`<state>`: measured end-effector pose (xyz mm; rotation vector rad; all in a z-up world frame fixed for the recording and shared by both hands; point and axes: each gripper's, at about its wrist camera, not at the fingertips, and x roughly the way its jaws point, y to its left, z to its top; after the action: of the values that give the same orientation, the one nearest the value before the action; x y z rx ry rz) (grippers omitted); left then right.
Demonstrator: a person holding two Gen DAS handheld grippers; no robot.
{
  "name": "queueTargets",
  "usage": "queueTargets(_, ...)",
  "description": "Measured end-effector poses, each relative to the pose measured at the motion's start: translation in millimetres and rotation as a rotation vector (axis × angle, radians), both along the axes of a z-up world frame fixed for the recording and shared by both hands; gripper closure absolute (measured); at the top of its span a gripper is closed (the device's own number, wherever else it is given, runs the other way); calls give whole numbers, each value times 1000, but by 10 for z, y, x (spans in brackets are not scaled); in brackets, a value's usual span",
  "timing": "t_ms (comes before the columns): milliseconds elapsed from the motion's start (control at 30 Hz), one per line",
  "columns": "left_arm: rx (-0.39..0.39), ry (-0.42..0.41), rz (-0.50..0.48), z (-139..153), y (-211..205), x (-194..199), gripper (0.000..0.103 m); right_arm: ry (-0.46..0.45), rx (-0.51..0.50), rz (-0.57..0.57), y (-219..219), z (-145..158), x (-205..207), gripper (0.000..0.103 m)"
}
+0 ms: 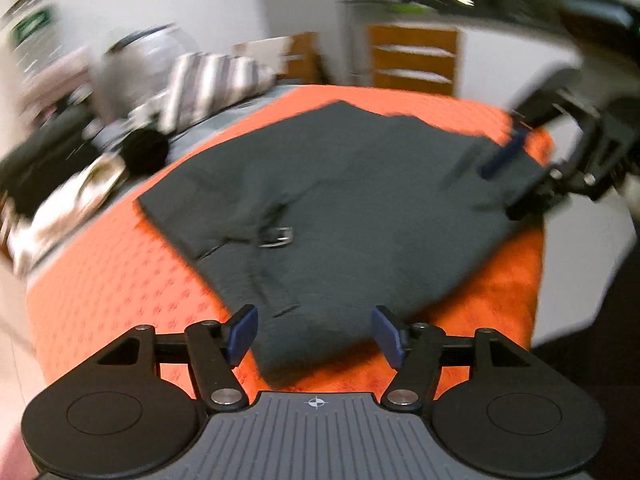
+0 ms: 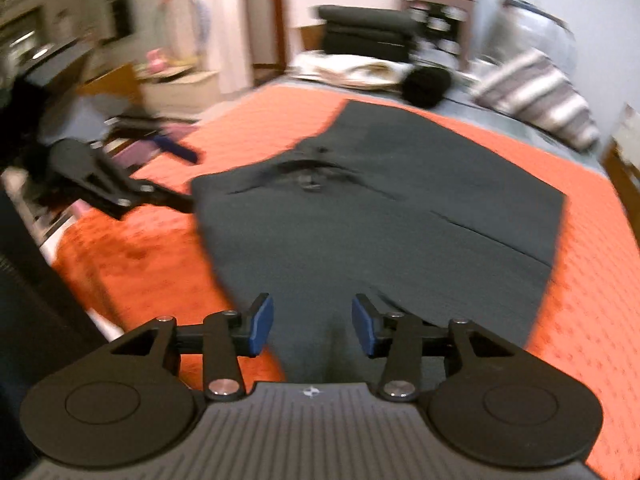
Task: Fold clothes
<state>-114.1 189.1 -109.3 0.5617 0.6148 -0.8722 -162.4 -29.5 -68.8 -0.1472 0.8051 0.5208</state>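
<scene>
A dark grey garment point(image 1: 340, 200) point(image 2: 360, 232) with a metal belt buckle point(image 1: 278, 236) point(image 2: 308, 182) lies spread flat on an orange bedspread point(image 1: 120, 280) point(image 2: 580, 280). My left gripper point(image 1: 316, 336) is open over the garment's near edge, its blue pads clear of the cloth. It also shows at the left of the right wrist view as a blurred left gripper point(image 2: 180, 174). My right gripper point(image 2: 312, 324) is open over the opposite near edge, with nothing pinched. In the left wrist view the right gripper point(image 1: 484, 160) hovers over the garment's far right corner. Both views are motion-blurred.
A striped pillow point(image 1: 212, 80) point(image 2: 536, 92), a black round object point(image 1: 144, 152) point(image 2: 426, 86) and pale bunched cloth point(image 1: 72, 200) point(image 2: 352, 70) lie at the bed's head. A black folded stack point(image 2: 368, 32) sits behind them. A wooden shelf point(image 1: 412, 60) stands by the wall.
</scene>
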Motion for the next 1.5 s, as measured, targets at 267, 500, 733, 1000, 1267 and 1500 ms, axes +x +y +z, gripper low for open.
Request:
queueTargets(267,171,-102,-191,-308,-158,-46,36,30,-44,109,327,-147,-31,43)
queueTargets(500,204,-164,-266,-340,-192,-2,71,7,-85,114,399,-197,-2,38)
queueTargets(733,70,-48,-133,2,-211,224,88,-91,-194,151,537,-267,99,29)
queueTargets(1000,-37,48,-33,268,-244,535,89,-177,-476,127,355,-446,50,31)
queueTargets(1267,46,-48,-114,70,-278,436,80,-169,-607,142,-89,-467,-53,74)
queueTargets(1500,188,-157,-230,-276,-246,204,60,-127,-568,183,-126,-354,19,93)
